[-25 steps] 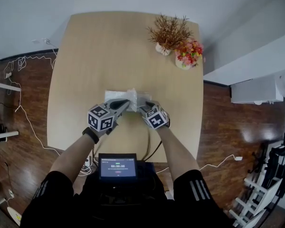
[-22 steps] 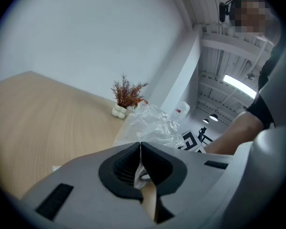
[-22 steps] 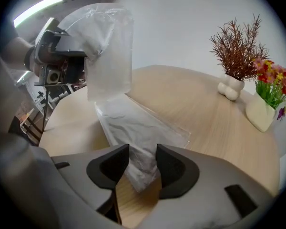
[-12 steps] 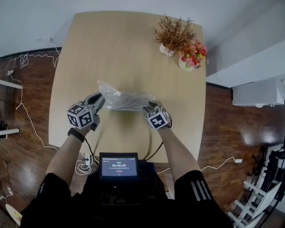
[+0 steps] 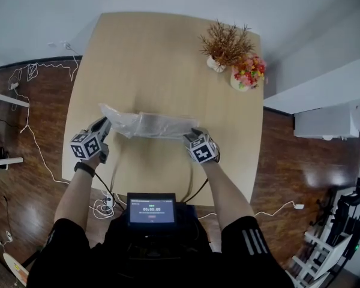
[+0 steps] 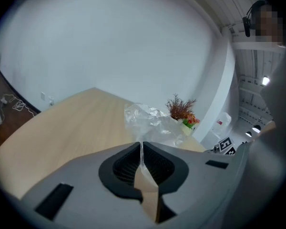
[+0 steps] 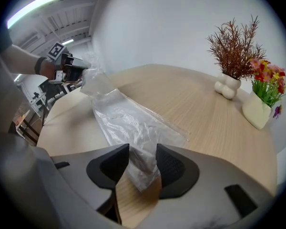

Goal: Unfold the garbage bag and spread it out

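A clear plastic garbage bag (image 5: pixel 150 125) lies as a long crumpled strip across the near half of the wooden table (image 5: pixel 150 53). My left gripper (image 5: pixel 103 123) is shut on the bag's left end, and that end (image 6: pixel 150 123) bunches up just past its closed jaws (image 6: pixel 142 149). At the strip's right end my right gripper (image 5: pixel 189 137) points down with its jaws wide apart. In the right gripper view the bag's end (image 7: pixel 128 123) lies between those jaws (image 7: pixel 143 163), and the pads do not clamp it. The left gripper (image 7: pixel 76 70) shows at the strip's far end.
At the table's far right corner a white vase of dried brown twigs (image 5: pixel 225 44) stands beside a vase of coloured flowers (image 5: pixel 249 71). A small screen (image 5: pixel 150 209) hangs at the person's chest. Cables (image 5: pixel 24 77) run over the wooden floor on the left.
My left gripper has swung out to the left with the bag's end, and the small folded bundle has drawn out into a long strip. The right gripper has stayed put.
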{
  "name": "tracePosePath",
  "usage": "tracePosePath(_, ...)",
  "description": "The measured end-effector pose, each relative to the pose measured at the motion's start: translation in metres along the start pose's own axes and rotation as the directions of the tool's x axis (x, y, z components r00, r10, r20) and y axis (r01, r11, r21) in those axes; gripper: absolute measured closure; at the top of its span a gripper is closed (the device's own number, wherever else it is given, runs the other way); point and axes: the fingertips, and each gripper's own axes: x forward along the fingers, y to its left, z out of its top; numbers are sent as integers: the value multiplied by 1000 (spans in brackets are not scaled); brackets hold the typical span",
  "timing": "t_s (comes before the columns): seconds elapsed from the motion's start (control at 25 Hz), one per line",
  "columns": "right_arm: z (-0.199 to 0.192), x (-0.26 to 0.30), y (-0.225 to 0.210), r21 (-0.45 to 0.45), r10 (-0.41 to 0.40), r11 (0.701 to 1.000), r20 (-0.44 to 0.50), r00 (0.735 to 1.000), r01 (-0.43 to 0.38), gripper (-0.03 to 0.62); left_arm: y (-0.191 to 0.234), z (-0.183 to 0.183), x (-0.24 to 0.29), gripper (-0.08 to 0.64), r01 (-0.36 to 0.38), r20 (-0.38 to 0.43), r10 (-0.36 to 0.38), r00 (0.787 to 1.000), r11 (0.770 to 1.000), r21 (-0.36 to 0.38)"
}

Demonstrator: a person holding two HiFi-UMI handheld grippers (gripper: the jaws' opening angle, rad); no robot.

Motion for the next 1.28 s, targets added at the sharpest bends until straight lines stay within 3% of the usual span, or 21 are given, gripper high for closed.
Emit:
tracePosePath(0.36,1,1,3,7,3,1000,-4,1000,-3,383,51,-15,-13,542,-94,-48,93,994,995,-24)
tracePosePath(0.52,-1,0,3,8,3,1000,-8,1000,-3,383,61,-25,-14,458,-106,-98,104,990,994,-22)
tracePosePath(0.64,0,0,3,8,4,1000,-5,1000,-4,383,72,-30,-18,454,-135,-121,133,984,991,-9)
tracePosePath(0.92,-1,-2,4,7,6,1000,-3,1000,-6,383,104,-26,-32,379,-205,-82,200,976,977,-57)
tracePosePath(1.12,0,0,3,2,5,1000,2,1000,-5,383,116,-37,-36,357,-232,-118,225,967,971,-50)
tracePosePath(1.28,0,0,3,5,7,1000,4,1000,-7,383,125,-36,-51,339,-280,-94,274,957,959,-51)
